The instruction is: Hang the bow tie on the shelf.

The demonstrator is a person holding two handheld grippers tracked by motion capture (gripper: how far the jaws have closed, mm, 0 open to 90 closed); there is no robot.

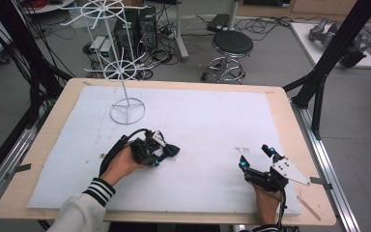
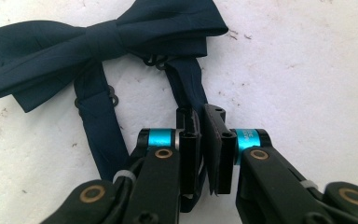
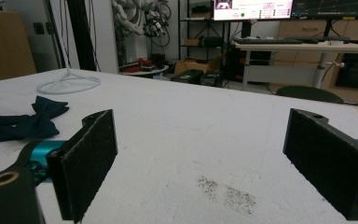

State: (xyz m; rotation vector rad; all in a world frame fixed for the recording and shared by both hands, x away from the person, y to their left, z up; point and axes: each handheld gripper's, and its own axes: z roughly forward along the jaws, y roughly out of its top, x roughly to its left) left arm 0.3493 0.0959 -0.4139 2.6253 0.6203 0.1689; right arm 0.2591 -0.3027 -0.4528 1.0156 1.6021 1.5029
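Your left gripper [image 2: 200,140] has its jaws pinched nearly together on the strap [image 2: 189,84] of the bow tie [image 2: 98,42]; the thin band runs between the pads, lower centre of the left gripper view. Grabbing the strap and not the bow makes sense: it's the one part thin enough to lift off the flat white pad [image 2: 307,70]. The bow itself lies flat across the upper left of that frame, strap loop trailing down to you. In the high view the tie sits left of centre on the pad, under your left hand [image 1: 121,166]. Your right gripper [image 1: 256,159] rests lower right, jaws wide, holding nothing, likely waiting. The wire stand [image 1: 125,104] at upper left looks like the hanging spot.
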